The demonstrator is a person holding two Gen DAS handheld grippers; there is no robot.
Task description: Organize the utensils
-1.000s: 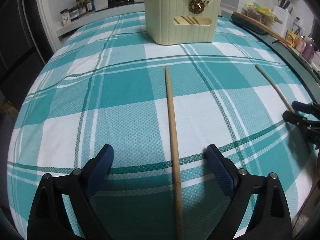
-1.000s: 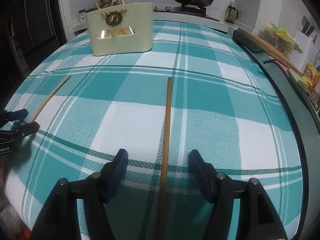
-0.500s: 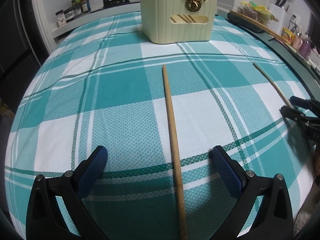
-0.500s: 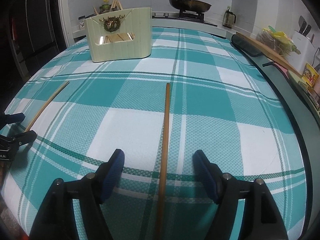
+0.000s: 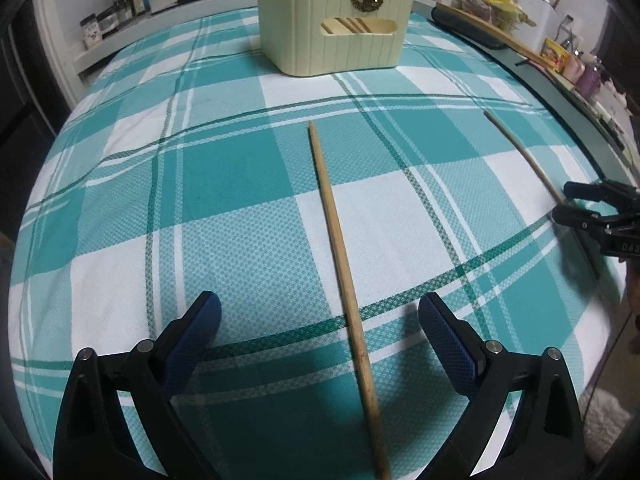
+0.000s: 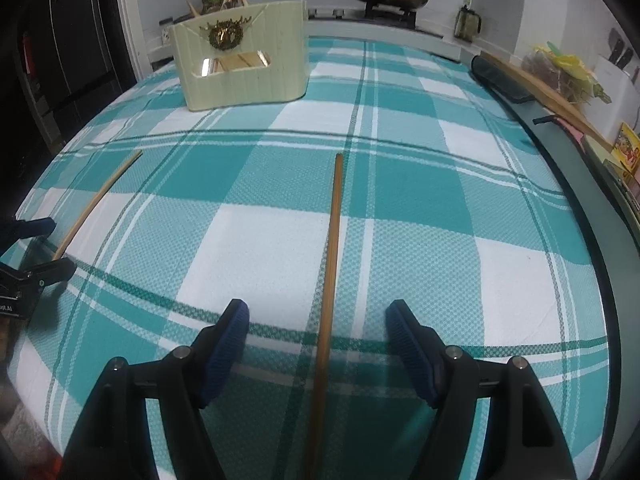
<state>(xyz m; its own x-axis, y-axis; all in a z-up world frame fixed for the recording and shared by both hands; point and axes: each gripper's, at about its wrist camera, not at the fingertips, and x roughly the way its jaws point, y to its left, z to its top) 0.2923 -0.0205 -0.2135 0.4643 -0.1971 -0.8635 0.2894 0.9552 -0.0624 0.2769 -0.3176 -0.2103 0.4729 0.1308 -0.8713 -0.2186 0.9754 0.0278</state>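
Left wrist view: checked counter (image 5: 240,168), cream holder (image 5: 336,24) at its far end. Each chopstick (image 5: 344,272) (image 6: 330,264) lies flat between a wide-open claw's tips, left claw (image 5: 316,320), right claw (image 6: 318,326), untouched.

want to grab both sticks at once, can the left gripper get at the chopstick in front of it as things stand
Probably yes. The left gripper is open with its fingers either side of the chopstick, which lies bare on the tablecloth. Nothing sits between them, and the right gripper is well off to the side.
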